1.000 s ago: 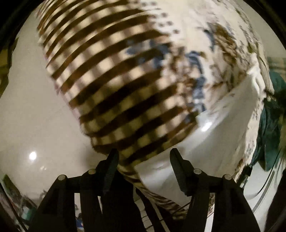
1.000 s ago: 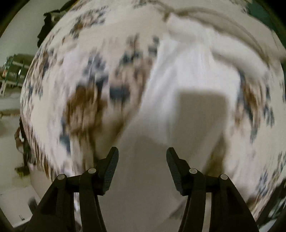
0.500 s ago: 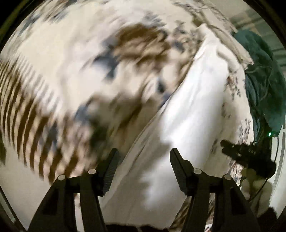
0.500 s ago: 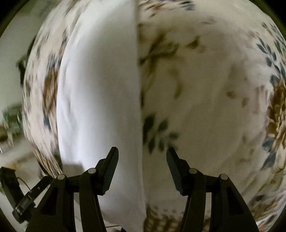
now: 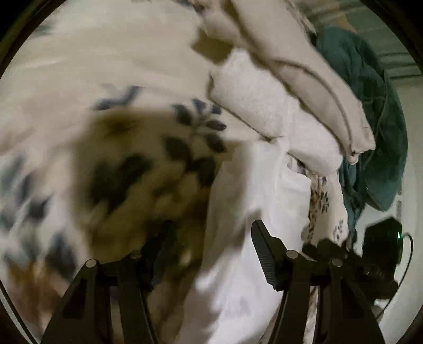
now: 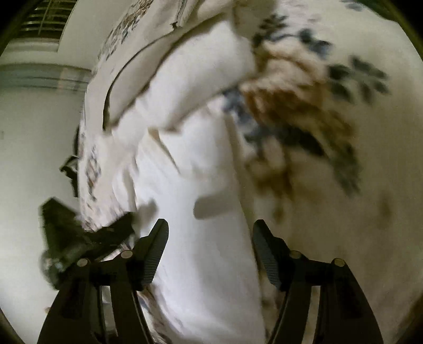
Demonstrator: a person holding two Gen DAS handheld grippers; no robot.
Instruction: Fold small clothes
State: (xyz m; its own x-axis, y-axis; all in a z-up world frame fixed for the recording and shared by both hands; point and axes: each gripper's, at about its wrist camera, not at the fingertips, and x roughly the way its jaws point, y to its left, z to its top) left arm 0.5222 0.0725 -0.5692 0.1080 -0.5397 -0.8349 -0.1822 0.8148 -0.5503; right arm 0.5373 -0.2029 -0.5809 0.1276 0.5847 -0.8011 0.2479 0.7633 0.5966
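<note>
Left wrist view: left gripper (image 5: 211,254) fingers (image 5: 264,254) are standing spread apart, gripping nothing; white cloth is lying between and beyond them but no pinch is showing. The floral garment (image 5: 127,158), cream fabric with blurred navy leaf sprigs and a brown bloom print, is filling the left and centre of the view, close under the lens. Its plain white inner side (image 5: 251,201) is running down the middle toward the bottom edge. A folded cream piece (image 5: 312,79) with a stitched hem is lying across the top right, over a fluffy white fold (image 5: 253,98). A rumpled dark green garment (image 5: 370,119) is sitting at the right, past the cream piece. The right gripper (image 5: 370,262) is showing as a black body with a green light at the lower right, beside the cloth edge.

Right wrist view: right gripper (image 6: 210,251) fingers (image 6: 158,248) are also parted, holding nothing, white cloth beneath them. The floral garment (image 6: 317,127) is spreading over the right half; the white inner side (image 6: 201,201) is occupying the centre, soft and creased. The pale surface (image 6: 31,148) is showing bare along the left. The left gripper (image 6: 79,238) is appearing blurred at the lower left, at the garment's edge. A window blind (image 6: 45,23) is sitting in the top left corner.
</note>
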